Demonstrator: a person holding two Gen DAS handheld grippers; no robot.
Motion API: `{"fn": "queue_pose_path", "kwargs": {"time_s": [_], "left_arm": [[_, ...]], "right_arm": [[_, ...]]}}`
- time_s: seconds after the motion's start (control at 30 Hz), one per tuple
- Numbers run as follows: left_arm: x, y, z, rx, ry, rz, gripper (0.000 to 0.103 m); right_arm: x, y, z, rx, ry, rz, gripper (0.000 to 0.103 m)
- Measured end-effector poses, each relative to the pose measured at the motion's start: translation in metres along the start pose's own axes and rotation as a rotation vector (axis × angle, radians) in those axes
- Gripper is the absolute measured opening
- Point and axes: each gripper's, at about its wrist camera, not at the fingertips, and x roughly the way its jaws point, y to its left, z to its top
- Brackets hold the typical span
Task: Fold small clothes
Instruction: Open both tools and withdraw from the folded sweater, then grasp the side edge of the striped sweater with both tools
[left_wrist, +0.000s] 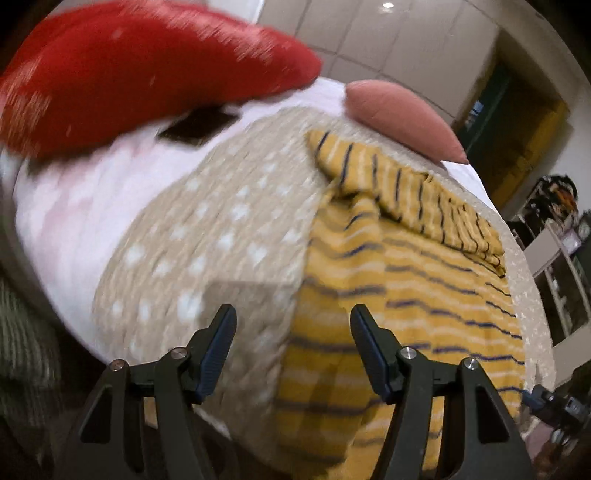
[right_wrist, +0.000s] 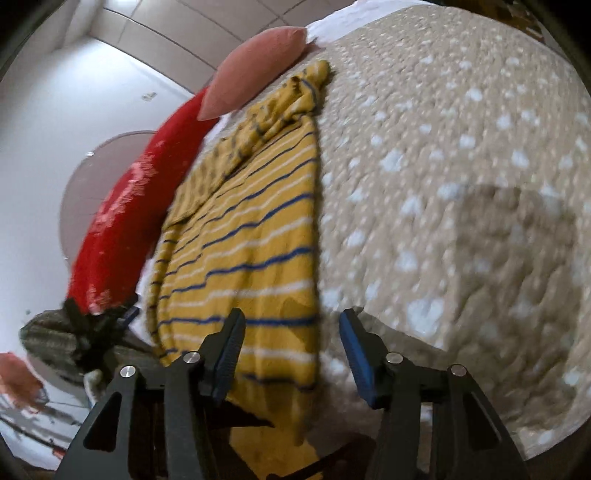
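Our left gripper (left_wrist: 293, 325) and right gripper (right_wrist: 291, 328) both hang with jaws apart, nothing between the pads, above the near edge of the bed. The yellow striped garment (left_wrist: 399, 291) lies spread on the beige dotted blanket (left_wrist: 221, 221), one long side already doubled over, and its sleeve end is bunched toward the far edge by the pillows.

We judge the main risk to be a pinch that takes the blanket together with the garment, since the fabric lies flat and the blanket is soft and quilted beneath it; that would drag the whole layer and undo the fold. A shallow grab on only one layer could also let the doubled side slide open.

The pink pillow (right_wrist: 258, 74) and red pillow (right_wrist: 122, 214) sit near the bunched end and would crowd a fold carried that way. A small dark object (left_wrist: 195, 129) lies on the white sheet, well apart.
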Motion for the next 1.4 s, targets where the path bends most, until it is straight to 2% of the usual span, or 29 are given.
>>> {"fn": "queue_pose_path", "kwargs": {"time_s": [0.13,0.27,0.47,0.57,0.67,0.9,0.97,1.1,1.17,1.2,1.23,1.27,1.3,1.33,1.37,1.4], "left_arm": [[-0.006,0.012,-0.02,-0.042,0.036,-0.011,0.063],[-0.002,0.012,-0.034,-0.02,0.047,-0.016,0.063],[0.01,0.014,-0.044,-0.003,0.047,-0.039,0.069],[0.011,0.016,-0.05,0.01,0.047,-0.061,0.072],[0.013,0.022,-0.061,-0.018,0.069,-0.101,0.073],[0.021,0.037,-0.09,-0.141,0.158,-0.249,0.075],[0.025,0.033,-0.099,-0.14,0.192,-0.277,0.075],[0.033,0.007,-0.121,-0.061,0.26,-0.296,0.075],[0.036,-0.002,-0.125,-0.043,0.288,-0.304,0.064],[0.037,-0.003,-0.125,-0.044,0.299,-0.309,0.041],[0.037,-0.004,-0.125,-0.047,0.314,-0.307,0.019],[0.036,-0.005,-0.123,-0.056,0.321,-0.303,0.014],[0.034,-0.004,-0.121,-0.074,0.322,-0.299,0.014],[0.031,-0.003,-0.12,-0.086,0.322,-0.287,0.013],[0.023,0.004,-0.12,-0.091,0.321,-0.282,0.013],[0.015,0.005,-0.119,-0.095,0.315,-0.283,0.013]], "right_arm": [[-0.001,-0.002,-0.021,-0.006,0.012,0.06,0.06],[0.005,-0.008,-0.041,-0.001,0.04,0.078,0.061],[0.016,-0.014,-0.058,-0.006,0.067,0.067,0.061],[0.022,-0.013,-0.058,-0.019,0.061,0.046,0.065],[0.028,-0.008,-0.059,-0.026,0.055,0.042,0.073],[0.032,-0.001,-0.06,-0.037,0.07,0.046,0.074],[0.036,0.001,-0.059,-0.048,0.078,0.03,0.074],[0.043,0.01,-0.062,-0.057,0.095,0.023,0.074],[0.05,0.013,-0.066,-0.061,0.123,0.039,0.074],[0.053,0.016,-0.067,-0.065,0.134,0.038,0.074],[0.057,0.019,-0.069,-0.073,0.139,0.027,0.073],[0.059,0.02,-0.07,-0.077,0.141,0.02,0.067],[0.061,0.02,-0.071,-0.077,0.143,0.01,0.052],[0.063,0.019,-0.07,-0.072,0.15,0.0,0.043],[0.064,0.017,-0.07,-0.06,0.16,0.002,0.021],[0.063,0.015,-0.07,-0.043,0.17,0.025,0.012]]}}
